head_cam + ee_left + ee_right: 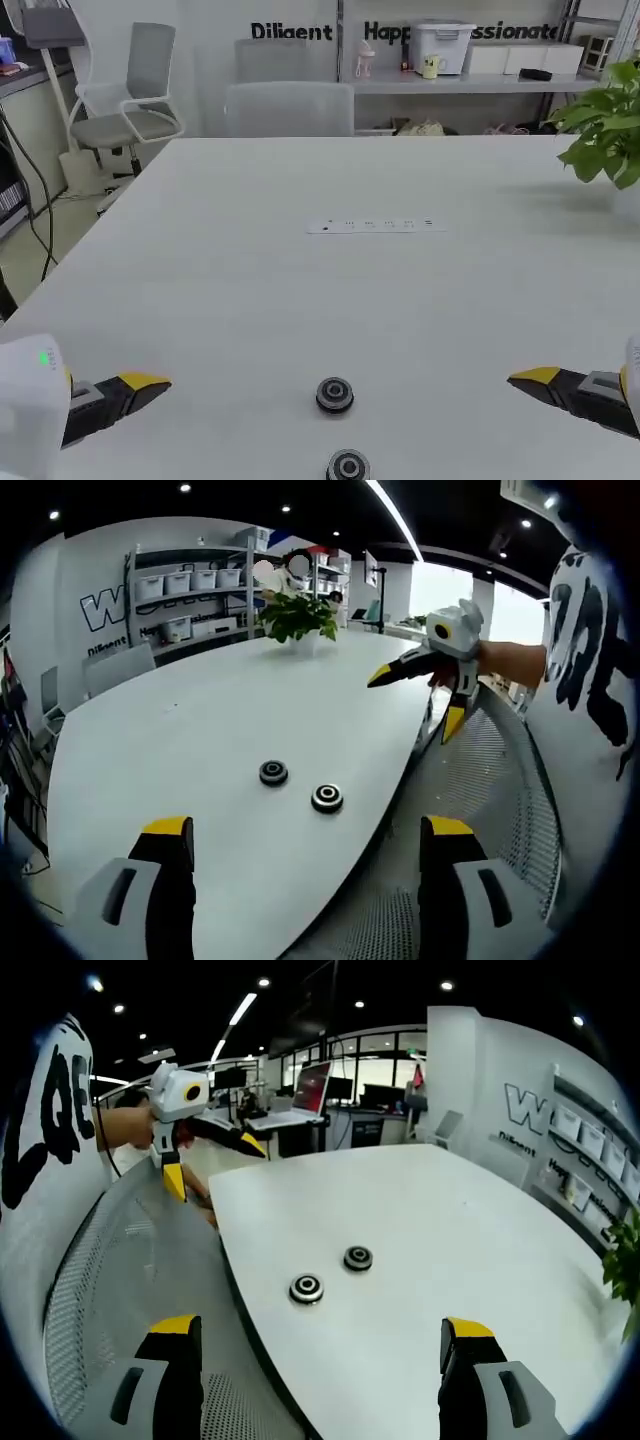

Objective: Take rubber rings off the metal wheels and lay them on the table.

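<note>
We see the far wheel [334, 394] and the near wheel [347, 466] lying flat, close together, near the front edge of the surface [300, 300], with dark rings [319, 395] on both. The left gripper [308, 832] and right gripper [322, 1325] flank them, well apart, both released, jaws spread wide, holding nothing.

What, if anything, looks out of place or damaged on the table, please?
Nothing stands out. The far wheel and near wheel lie flat and apart on the table; the left claw and right claw are open at either side.
</note>
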Tool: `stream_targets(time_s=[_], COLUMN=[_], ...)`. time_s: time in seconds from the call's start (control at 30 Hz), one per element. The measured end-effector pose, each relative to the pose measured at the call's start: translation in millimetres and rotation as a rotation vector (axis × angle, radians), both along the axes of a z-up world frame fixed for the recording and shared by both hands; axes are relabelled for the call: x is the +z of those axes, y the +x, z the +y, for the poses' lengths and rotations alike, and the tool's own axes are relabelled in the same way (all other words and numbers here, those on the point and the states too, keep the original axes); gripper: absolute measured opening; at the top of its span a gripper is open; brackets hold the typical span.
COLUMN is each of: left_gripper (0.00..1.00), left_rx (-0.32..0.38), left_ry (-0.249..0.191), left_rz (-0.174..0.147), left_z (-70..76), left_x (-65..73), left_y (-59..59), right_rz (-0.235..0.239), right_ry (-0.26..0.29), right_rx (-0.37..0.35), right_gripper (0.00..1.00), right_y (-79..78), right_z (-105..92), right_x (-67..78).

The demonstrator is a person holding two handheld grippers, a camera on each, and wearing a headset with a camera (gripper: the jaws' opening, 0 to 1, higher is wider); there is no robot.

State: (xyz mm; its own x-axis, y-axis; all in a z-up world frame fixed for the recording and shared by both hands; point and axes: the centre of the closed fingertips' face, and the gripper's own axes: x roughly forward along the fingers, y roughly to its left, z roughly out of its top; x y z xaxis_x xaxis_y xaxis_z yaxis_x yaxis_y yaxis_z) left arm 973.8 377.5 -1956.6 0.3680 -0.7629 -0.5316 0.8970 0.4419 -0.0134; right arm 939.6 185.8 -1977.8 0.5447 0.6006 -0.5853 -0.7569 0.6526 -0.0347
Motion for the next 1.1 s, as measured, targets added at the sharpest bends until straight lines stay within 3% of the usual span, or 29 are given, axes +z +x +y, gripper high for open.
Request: stream_targets(time_s=[0.73,0.9,1.1], left_gripper=[0.9,0.9,0.89], left_rx=[0.009,0.008,0.006], left_ry=[-0.003,-0.011,-0.004], left_rz=[0.0,-0.012,-0.003], left_z=[1.6,1.2,1.2], left_x=[-0.5,1.6,-1.3], left_y=[4.5,5.7,5.1], right_rz=[-0.024,-0.027,-0.04], right_ry=[0.016,0.08,0.054], right_rx=[-0.009,-0.026,-0.022], right_gripper=[0.99,0.99,0.99], right_y=[6.0,10.9,15.7], right_z=[0.5,3.1,0.0], right_x=[6.7,17.3,16.8])
